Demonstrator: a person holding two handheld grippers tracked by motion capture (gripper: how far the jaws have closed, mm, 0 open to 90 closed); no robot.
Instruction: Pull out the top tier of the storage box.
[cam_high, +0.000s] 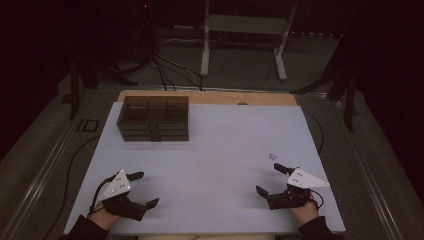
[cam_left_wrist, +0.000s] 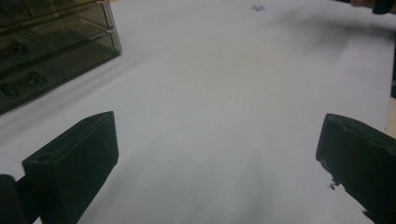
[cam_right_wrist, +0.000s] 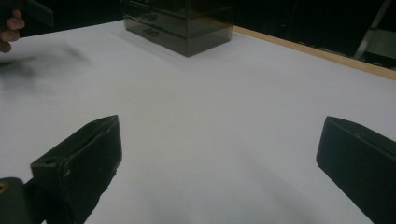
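White paper covers the desk (cam_high: 210, 150). Both jaws stand wide on the left hand-held gripper (cam_high: 141, 189) and the right hand-held gripper (cam_high: 269, 179), and they hold nothing. The dark drawer box (cam_high: 154, 118) sits shut, far ahead of the left one. The work looks not yet begun, with reaching and opening left

— Anything I can read out from where my tongs sit?

— No words, no numbers, no brand anywhere. The one sign I see is a small purple star mark (cam_high: 272, 156) on the white table sheet (cam_high: 215, 150) — too small and blurred to tell more. My left gripper view catches the mark far off, just as unclear.
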